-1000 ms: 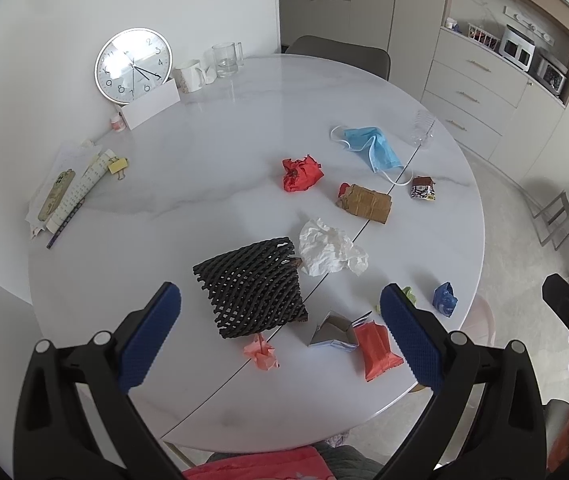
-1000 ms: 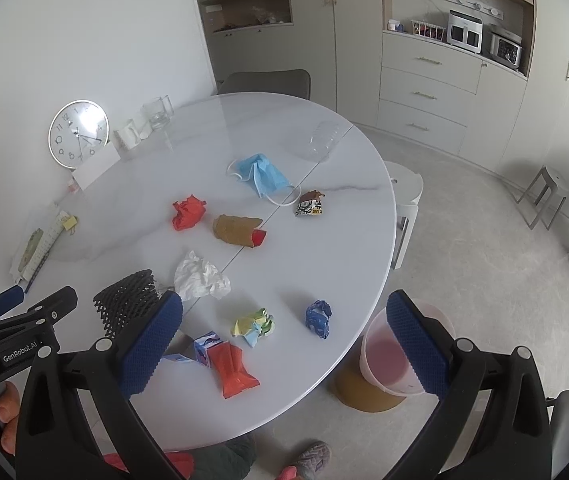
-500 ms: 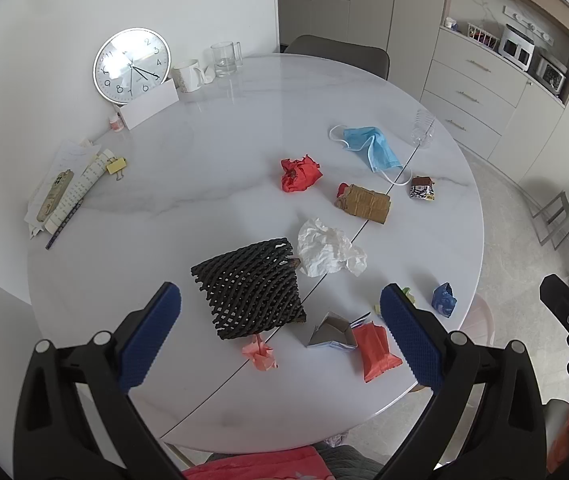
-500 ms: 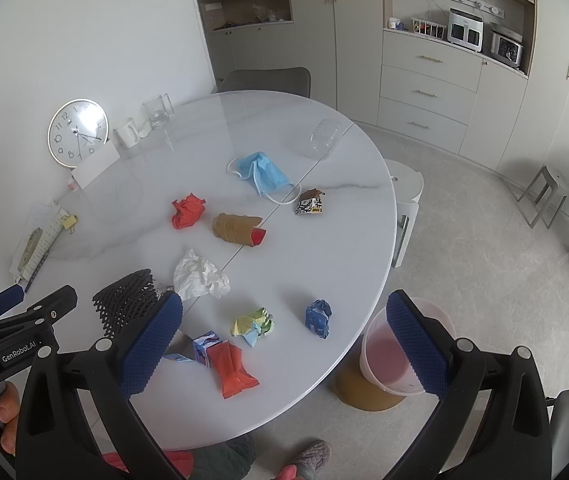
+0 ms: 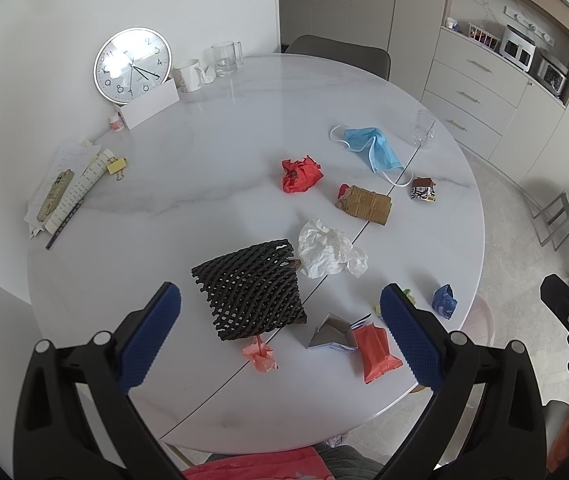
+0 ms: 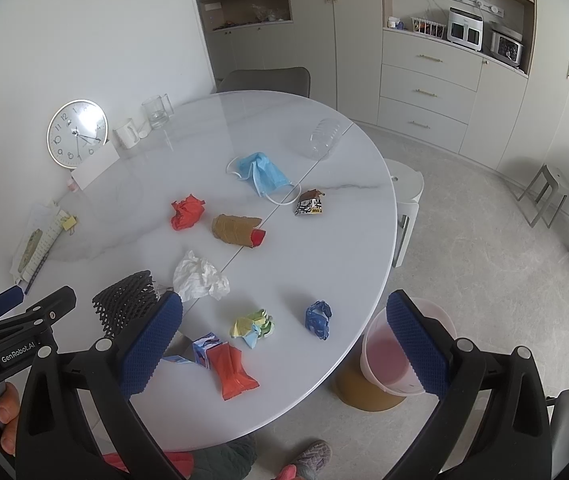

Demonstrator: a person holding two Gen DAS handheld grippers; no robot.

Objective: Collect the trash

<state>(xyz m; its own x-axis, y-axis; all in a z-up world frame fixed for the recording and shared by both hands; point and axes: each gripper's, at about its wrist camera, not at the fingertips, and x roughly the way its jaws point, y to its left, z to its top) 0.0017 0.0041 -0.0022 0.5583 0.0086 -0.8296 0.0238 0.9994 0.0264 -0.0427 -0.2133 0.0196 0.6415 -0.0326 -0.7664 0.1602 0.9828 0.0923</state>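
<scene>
Both grippers, left gripper (image 5: 280,312) and right gripper (image 6: 284,320), are hovering spread wide and empty above the table (image 6: 336,236). Scattered trash, including a black foam net (image 5: 250,288), is lying there, likely awaiting the pink bin (image 6: 384,354) standing beside the table.

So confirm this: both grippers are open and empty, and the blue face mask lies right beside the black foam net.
Not quite. Both grippers, left and right, are open and empty, but the blue face mask lies far from the black foam net. The left wrist view shows the crumpled white tissue beside the net instead.
</scene>
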